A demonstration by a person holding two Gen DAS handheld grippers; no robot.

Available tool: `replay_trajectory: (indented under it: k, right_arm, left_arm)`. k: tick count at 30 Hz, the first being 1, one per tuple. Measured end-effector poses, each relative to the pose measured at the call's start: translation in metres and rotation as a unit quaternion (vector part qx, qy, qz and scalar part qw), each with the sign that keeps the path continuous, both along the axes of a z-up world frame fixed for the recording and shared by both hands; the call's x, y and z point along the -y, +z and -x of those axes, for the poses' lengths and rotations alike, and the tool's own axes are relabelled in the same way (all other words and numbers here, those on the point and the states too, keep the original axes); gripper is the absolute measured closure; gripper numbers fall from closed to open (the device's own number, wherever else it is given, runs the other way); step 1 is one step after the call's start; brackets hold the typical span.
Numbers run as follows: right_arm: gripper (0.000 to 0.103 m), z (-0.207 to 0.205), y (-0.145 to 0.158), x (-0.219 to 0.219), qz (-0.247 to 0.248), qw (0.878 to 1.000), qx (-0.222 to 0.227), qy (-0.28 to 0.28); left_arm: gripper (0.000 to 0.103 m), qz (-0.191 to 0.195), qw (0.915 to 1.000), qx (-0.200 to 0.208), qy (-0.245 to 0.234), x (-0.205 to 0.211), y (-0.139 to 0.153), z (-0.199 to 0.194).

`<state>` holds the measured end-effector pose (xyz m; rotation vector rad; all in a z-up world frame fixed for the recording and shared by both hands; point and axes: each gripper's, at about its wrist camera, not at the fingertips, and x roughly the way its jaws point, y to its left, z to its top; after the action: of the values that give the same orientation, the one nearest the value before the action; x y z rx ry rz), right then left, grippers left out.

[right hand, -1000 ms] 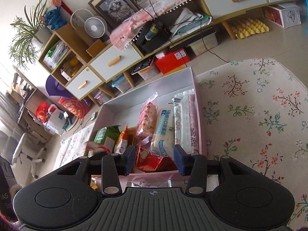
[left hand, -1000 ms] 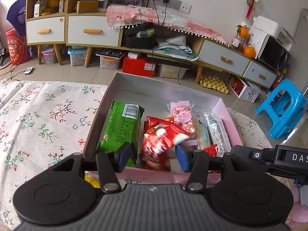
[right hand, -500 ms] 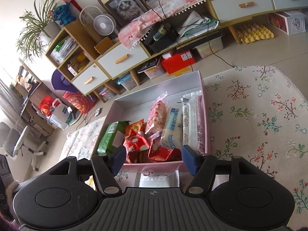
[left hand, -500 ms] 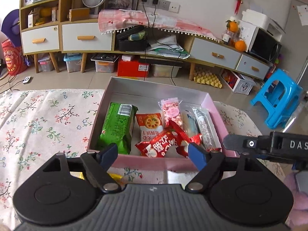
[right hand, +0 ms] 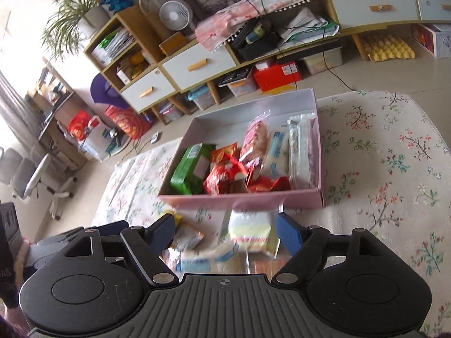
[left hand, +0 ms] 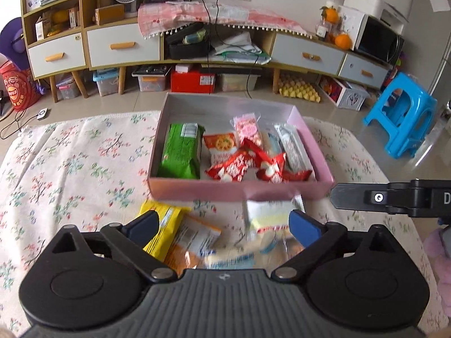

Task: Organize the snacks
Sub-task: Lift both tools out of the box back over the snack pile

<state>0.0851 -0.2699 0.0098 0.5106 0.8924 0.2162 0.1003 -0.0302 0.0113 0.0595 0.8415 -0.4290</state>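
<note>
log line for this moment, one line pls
left gripper: opening, empty | right gripper: opening, empty | pink box: red packets inside | loose snacks: outside

Left gripper (left hand: pixel 222 222) tilted down toward the box (left hand: pixel 239 191), short of its near wall, jaws opening, blue pads wide apart, nothing pressed between them. Right gripper (right hand: pixel 225 229) same downward tilt, also on the near side of the box, jaws opening, pads apart and clamping nothing. In the left view the right gripper's black body juts in from the right edge, level with the box's near right corner. No hand or sleeve clearly visible.
</note>
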Motion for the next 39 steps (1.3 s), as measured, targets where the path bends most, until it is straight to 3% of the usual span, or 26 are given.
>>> replay_trajectory:
  k: [9,17,23,30,39]
  right_arm:
    - [0.018,0.025,-0.012,0.002,0.035,0.999,-0.004,0.001]
    - [0.018,0.049,-0.031,0.003,0.08,0.997,-0.008,0.013]
    - [0.018,0.063,-0.047,-0.014,0.106,0.994,-0.009,0.033]
    - [0.018,0.065,-0.063,-0.032,0.133,0.99,-0.016,0.052]
    - [0.018,0.058,-0.077,-0.031,0.156,0.986,-0.032,0.043]
  left_arm:
    - [0.001,-0.02,0.9997,0.001,-0.015,-0.014,-0.024,0.018]
    - [0.0,-0.061,0.995,0.026,-0.074,-0.017,-0.044,0.039]
    - [0.001,-0.08,0.9863,0.066,-0.129,-0.017,-0.057,0.046]
    - [0.001,-0.068,0.9749,0.097,-0.188,-0.004,-0.06,0.039]
    - [0.017,-0.126,0.955,0.107,-0.246,0.028,-0.073,0.031]
